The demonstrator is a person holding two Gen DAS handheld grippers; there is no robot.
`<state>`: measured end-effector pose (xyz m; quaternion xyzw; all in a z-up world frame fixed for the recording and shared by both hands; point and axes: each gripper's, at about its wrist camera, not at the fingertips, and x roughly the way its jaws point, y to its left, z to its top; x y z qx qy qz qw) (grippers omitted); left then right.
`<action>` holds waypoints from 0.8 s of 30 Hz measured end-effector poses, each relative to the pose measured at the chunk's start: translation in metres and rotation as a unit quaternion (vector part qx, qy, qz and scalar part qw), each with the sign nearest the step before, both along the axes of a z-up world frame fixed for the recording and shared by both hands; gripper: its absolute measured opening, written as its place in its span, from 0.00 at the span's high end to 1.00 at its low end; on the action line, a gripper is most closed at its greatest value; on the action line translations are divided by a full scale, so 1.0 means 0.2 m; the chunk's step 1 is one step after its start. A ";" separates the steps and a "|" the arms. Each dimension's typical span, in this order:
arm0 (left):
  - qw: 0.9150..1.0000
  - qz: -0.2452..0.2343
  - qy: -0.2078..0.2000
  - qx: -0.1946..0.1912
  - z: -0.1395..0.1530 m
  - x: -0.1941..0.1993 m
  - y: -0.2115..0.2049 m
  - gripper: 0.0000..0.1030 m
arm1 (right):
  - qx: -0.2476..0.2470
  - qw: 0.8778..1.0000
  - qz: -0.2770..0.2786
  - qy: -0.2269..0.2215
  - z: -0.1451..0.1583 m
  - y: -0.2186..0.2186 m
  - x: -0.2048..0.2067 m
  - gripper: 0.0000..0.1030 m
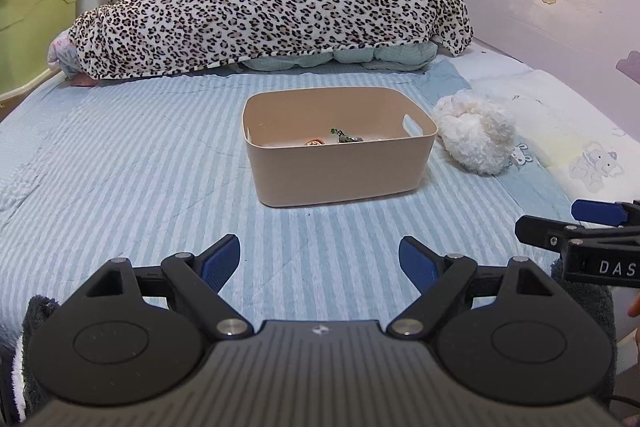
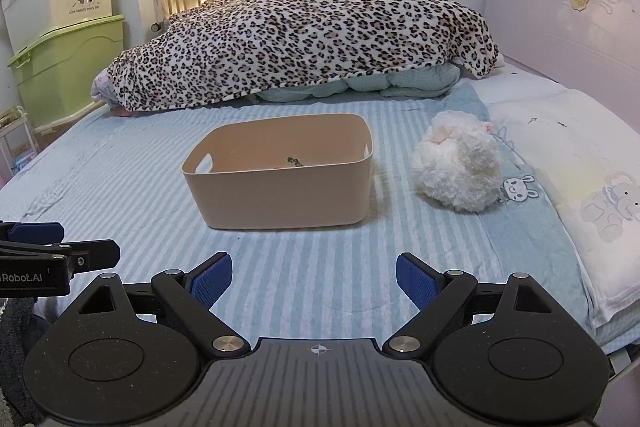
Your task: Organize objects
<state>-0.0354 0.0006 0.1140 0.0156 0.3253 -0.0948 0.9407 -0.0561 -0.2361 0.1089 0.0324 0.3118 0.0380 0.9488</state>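
On the striped blue bedsheet (image 1: 120, 155), sitting mid-bed: a tan plastic bin (image 1: 340, 163) with cut-out handles, already holding a few small items (image 1: 340, 139) (something orange and something green and dark, too small to name). Lying just beside the bin's right wall and not yet inside: a fluffy white plush toy (image 2: 458, 169), resting partly on a blue cloth printed with a cartoon rabbit (image 2: 518, 189). Judging from that, looking mostly done, with the plush toy likely the last piece to go in.

Hovering low over the near edge of the bed, well short of the bin: the left gripper (image 1: 320, 263) and the right gripper (image 2: 314, 281), both spread wide and holding nothing.

Filling the far end of the bed: a leopard-print blanket (image 2: 300, 39) heaped over pale green bedding, backed by a metal rail and bright curtains. Standing along the left wall: stacked storage boxes (image 2: 64, 39), cream over green, with a suitcase on top. Running along the right: a pillow (image 2: 580, 195) and a pale pink headboard (image 2: 560, 11).
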 end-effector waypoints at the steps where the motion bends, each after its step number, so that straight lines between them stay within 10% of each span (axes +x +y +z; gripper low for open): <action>1: 1.000 0.001 -0.001 0.003 0.00 -0.01 0.00 0.15 | 0.001 1.000 0.000 0.001 0.00 0.00 0.00 0.12; 24: 1.000 0.021 0.019 -0.007 0.00 -0.05 0.03 0.15 | 0.000 1.000 0.000 -0.002 0.04 -0.01 -0.04 0.12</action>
